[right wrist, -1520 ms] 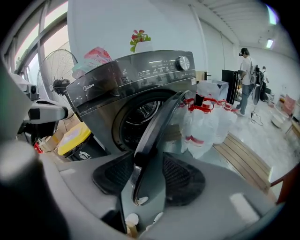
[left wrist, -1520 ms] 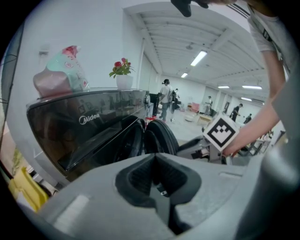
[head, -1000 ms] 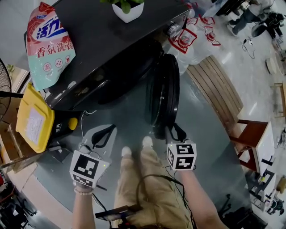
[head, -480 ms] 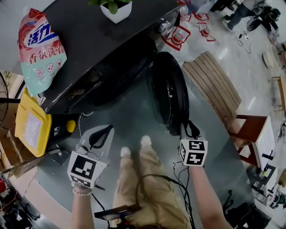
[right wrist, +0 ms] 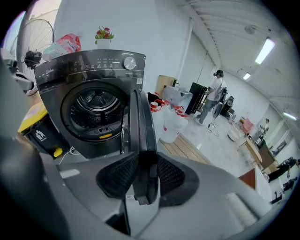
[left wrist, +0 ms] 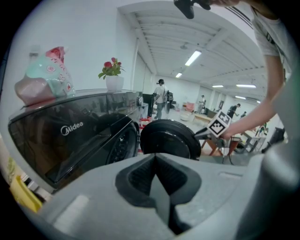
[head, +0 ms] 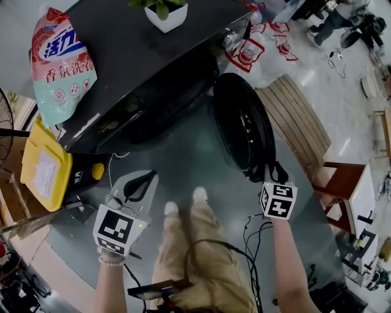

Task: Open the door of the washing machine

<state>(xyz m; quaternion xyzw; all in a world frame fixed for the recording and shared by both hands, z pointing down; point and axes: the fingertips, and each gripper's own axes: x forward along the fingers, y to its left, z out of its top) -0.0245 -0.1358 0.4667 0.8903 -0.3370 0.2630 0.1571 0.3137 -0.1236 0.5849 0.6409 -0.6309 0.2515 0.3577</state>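
Observation:
The dark grey front-loading washing machine [head: 140, 55] stands ahead of me. Its round black door [head: 244, 131] is swung well out from the drum opening [right wrist: 96, 110]. My right gripper [head: 273, 173] is shut on the door's free edge, and in the right gripper view the rim [right wrist: 140, 122] sits between the ribbed pads [right wrist: 171, 176]. My left gripper [head: 137, 183] hangs low in front of the machine, shut and empty. In the left gripper view its jaws [left wrist: 157, 159] meet, with the door [left wrist: 166, 138] and my right gripper [left wrist: 206, 132] beyond.
A detergent bag [head: 61, 61] and a potted plant [head: 162, 12] sit on top of the machine. A yellow container [head: 43, 168] stands at its left. Plastic bags [head: 256, 46], a slatted wooden bench [head: 299, 128] and a brown chair [head: 342, 183] lie to the right. My shoes [head: 183, 205] are below.
My right gripper has moved right and slightly down in the head view with the door edge in it, and the door has swung further away from the machine. The left gripper has stayed put.

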